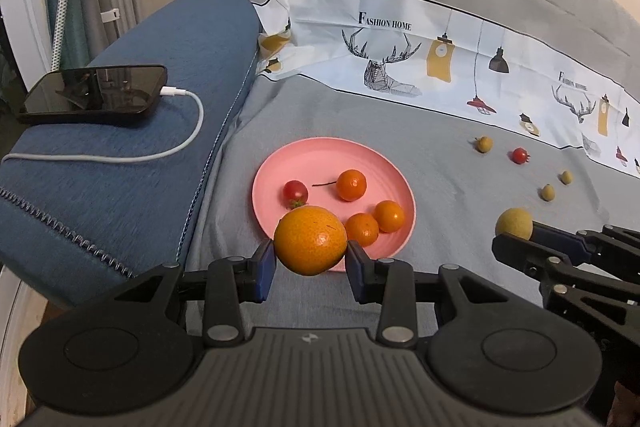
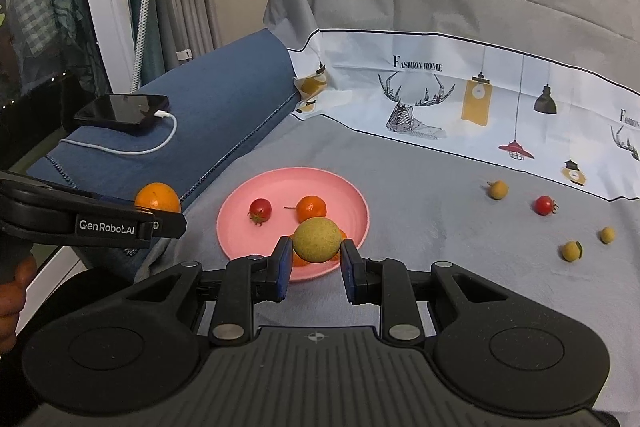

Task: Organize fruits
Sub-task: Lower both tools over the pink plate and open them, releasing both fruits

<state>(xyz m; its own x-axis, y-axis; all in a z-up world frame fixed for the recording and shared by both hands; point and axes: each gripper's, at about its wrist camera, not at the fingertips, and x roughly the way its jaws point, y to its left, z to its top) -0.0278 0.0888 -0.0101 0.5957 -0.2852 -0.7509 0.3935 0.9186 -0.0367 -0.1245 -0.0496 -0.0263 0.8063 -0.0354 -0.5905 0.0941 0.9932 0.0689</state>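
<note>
left wrist view, nearest first: the left gripper [image 1: 311, 263] is clamped on a large orange [image 1: 311, 241], its blue pads pressed to either side, held above the near rim of the pink plate [image 1: 280, 163]. in the right wrist view the right gripper [image 2: 313, 259] pinches a yellow-green round fruit [image 2: 317, 240] the same way, also over the plate's near edge. on the plate lie a cherry tomato [image 1: 295, 191] at the left and three small oranges [image 1: 351, 185], two of them touching near the front. farther right on the grey cloth [image 1: 440, 163], well apart from the plate, four fruits wait: a red tomato [image 1: 519, 155] and three small yellow ones [image 1: 484, 144]. far left, a phone [image 1: 94, 94] with its white cable [image 1: 188, 131] lies on the blue cushion. the risk, as i judge it: both fruits are round and held only at two points, so either may slip free; dropped from height it could roll off the shallow plate or knock the small oranges out, and the two grippers may bump if both lower together.
</note>
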